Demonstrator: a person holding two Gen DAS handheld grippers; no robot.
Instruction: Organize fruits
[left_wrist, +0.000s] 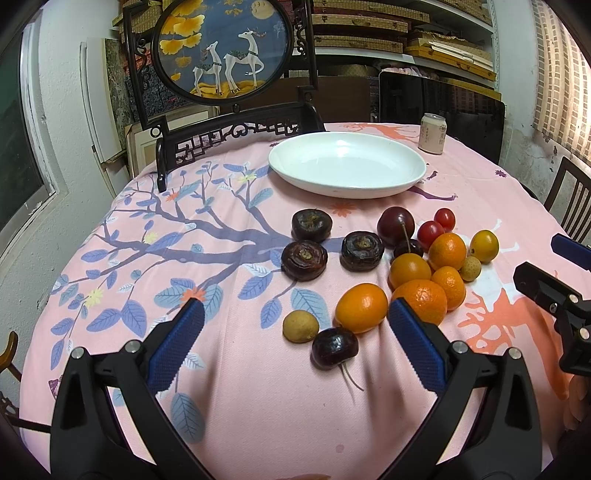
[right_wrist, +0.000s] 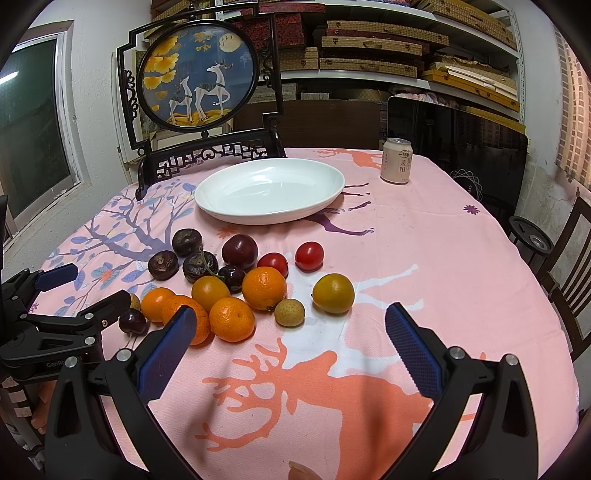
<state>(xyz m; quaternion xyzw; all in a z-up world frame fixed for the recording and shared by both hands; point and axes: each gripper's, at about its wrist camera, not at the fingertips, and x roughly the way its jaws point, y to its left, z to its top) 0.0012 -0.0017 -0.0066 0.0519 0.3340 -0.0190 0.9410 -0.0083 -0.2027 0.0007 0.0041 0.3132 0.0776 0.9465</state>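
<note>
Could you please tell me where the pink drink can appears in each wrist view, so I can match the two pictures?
Left wrist view: the pink drink can stands upper right, right of the white plate.
Right wrist view: the can stands upper right of centre, again right of the plate.
Shared landmark: the deer screen behind the plate.

Cloth (right_wrist: 424, 258) pink, printed with blue-purple branches and leaves on the left, orange and white deer on the right; plate (right_wrist: 221, 206) plain white, can (right_wrist: 397, 160) pale pink with dark lettering. Fruit: oranges (right_wrist: 264, 288) bright orange, one yellow-orange with a greenish tinge (right_wrist: 333, 293), tomatoes (right_wrist: 309, 256) red, cherries (left_wrist: 334, 348) dark maroon, water chestnuts (left_wrist: 304, 260) brown-black, longans (left_wrist: 300, 326) tan. Gripper pads (left_wrist: 177, 347) blue with a knurled texture on black frames; screen (right_wrist: 199, 75) shows white deer and yellow leaves on dark blue.
</note>
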